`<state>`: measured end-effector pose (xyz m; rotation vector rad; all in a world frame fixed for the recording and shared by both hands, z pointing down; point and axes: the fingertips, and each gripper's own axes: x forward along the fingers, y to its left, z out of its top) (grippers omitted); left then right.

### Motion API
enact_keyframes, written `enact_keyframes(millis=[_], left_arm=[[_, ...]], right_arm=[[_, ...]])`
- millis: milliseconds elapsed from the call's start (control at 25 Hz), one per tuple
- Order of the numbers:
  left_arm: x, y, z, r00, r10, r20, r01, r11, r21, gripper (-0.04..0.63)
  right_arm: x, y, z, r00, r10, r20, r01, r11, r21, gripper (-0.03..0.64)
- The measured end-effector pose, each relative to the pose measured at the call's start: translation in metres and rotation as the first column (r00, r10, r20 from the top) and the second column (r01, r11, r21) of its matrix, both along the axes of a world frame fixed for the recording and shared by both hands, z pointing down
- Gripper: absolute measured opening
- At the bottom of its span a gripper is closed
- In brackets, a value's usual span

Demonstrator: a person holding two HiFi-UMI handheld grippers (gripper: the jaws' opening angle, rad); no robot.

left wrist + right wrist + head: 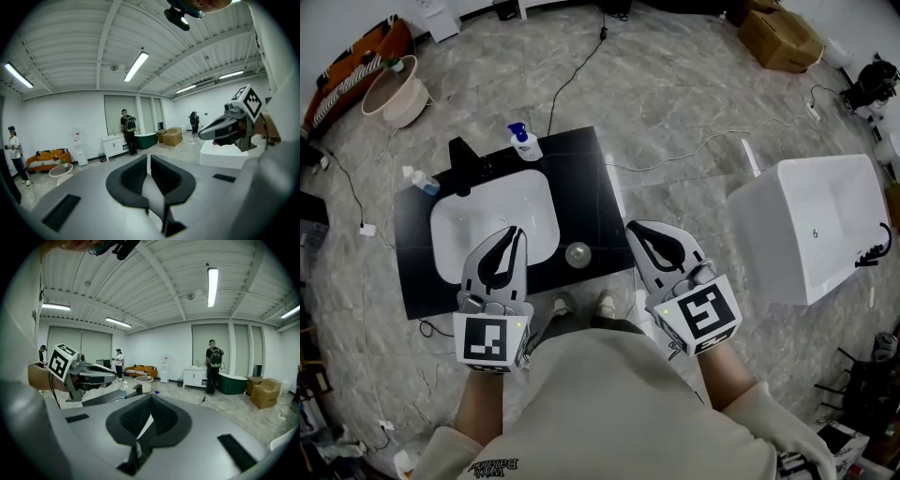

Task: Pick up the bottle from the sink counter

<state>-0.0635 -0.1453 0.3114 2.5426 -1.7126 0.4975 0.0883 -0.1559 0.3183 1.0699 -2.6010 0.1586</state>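
A white bottle with a blue pump (524,142) stands at the back edge of the black sink counter (595,202). A smaller clear bottle with a blue cap (422,180) stands at the counter's left end, beside the black faucet (463,162). My left gripper (517,232) hovers over the front of the white basin (492,211), shut and holding nothing. Off the counter's right front corner, my right gripper (635,228) is also shut and empty. In the right gripper view the small bottle (125,389) shows far off, left of the faucet (137,387). Both pairs of jaws meet at their tips (149,157) (151,398).
A round metal plug (577,254) lies on the counter right of the basin. A white bathtub (811,225) stands to the right, a cardboard box (780,37) at the back. Cables cross the floor. A round tub (394,94) sits back left. People stand across the room (214,366).
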Motion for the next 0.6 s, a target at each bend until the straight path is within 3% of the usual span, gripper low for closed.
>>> enact_keyframes(millis=[80,160,280,360,600], left_arm=[[-0.007,-0.004,-0.002,1.0,-0.004,-0.016,0.004,1.0,0.019,0.027],[-0.007,-0.008,0.001,0.999,0.034,-0.032,-0.033,0.999,0.016,0.149],[0.0,-0.013,0.005,0.989,0.128,-0.069,-0.127,0.992,0.014,0.259],[0.005,-0.016,0.008,0.98,0.182,-0.082,-0.182,0.983,0.017,0.325],[0.024,-0.02,0.05,0.939,0.345,-0.006,-0.345,0.938,-0.02,0.367]], right_arm=[[-0.006,-0.003,0.001,0.999,0.006,0.039,-0.005,1.0,-0.015,-0.003],[-0.011,-0.008,0.001,0.999,0.023,0.041,-0.022,1.0,-0.019,-0.003],[-0.017,-0.014,0.005,0.998,0.051,-0.029,-0.051,0.999,0.007,-0.003],[-0.025,-0.016,0.006,0.999,0.044,-0.025,-0.044,0.999,0.009,-0.003],[-0.044,-0.025,0.015,0.999,0.044,-0.003,-0.044,0.999,-0.008,-0.003]])
